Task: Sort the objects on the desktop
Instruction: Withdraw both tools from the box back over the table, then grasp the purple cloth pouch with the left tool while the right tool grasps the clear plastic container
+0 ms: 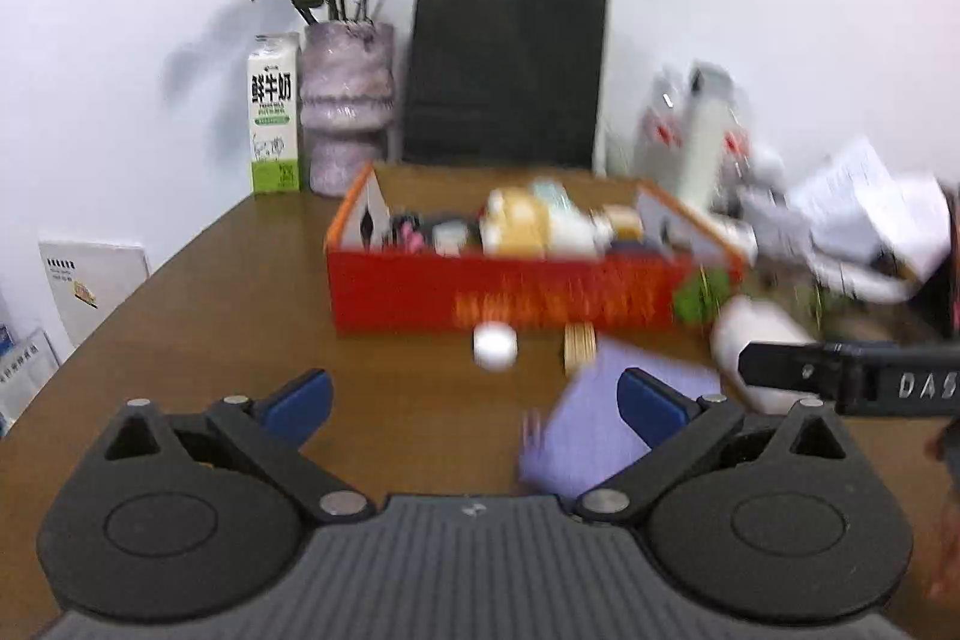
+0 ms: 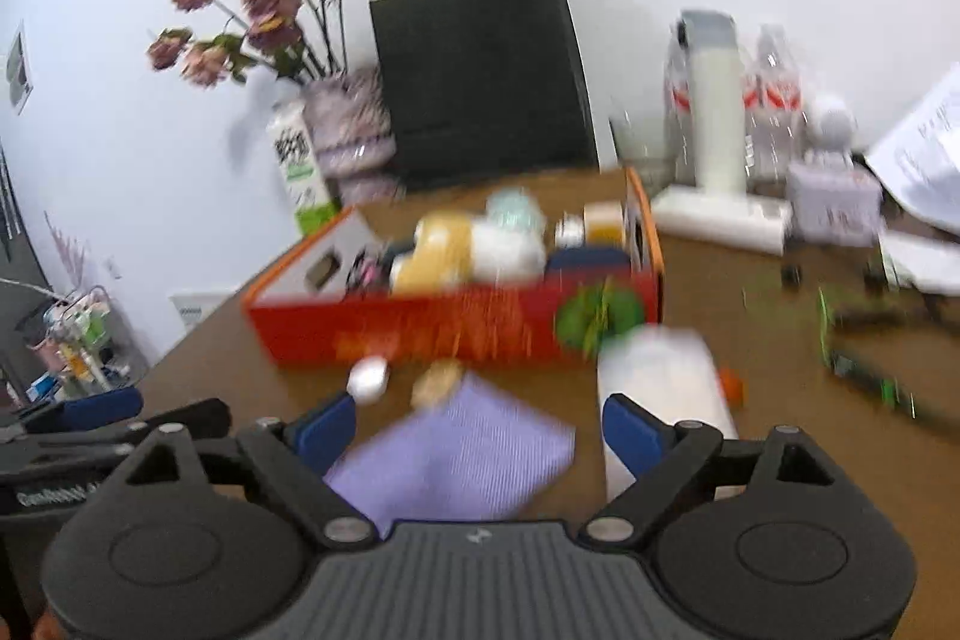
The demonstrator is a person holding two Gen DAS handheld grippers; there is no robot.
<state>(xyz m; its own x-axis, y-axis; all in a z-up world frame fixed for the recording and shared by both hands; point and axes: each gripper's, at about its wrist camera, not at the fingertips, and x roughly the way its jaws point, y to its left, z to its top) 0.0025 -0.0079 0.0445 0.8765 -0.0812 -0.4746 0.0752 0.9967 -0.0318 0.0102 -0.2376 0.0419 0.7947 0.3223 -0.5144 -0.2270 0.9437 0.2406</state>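
Brown table (image 1: 198, 316): red box (image 1: 510, 292), purple cloth (image 2: 456, 454), both grippers (image 1: 474, 400) (image 2: 480, 430) agape

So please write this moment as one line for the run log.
left gripper: open, empty | right gripper: open, over purple cloth | red box: filled | white bottle: on table

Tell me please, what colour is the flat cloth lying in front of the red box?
The cloth is light purple, clearest in the right wrist view.

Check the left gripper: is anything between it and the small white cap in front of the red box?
Nothing visible blocks it. The left gripper is open, and only bare table lies between it and the white cap. The purple cloth and wooden piece sit off to the right.
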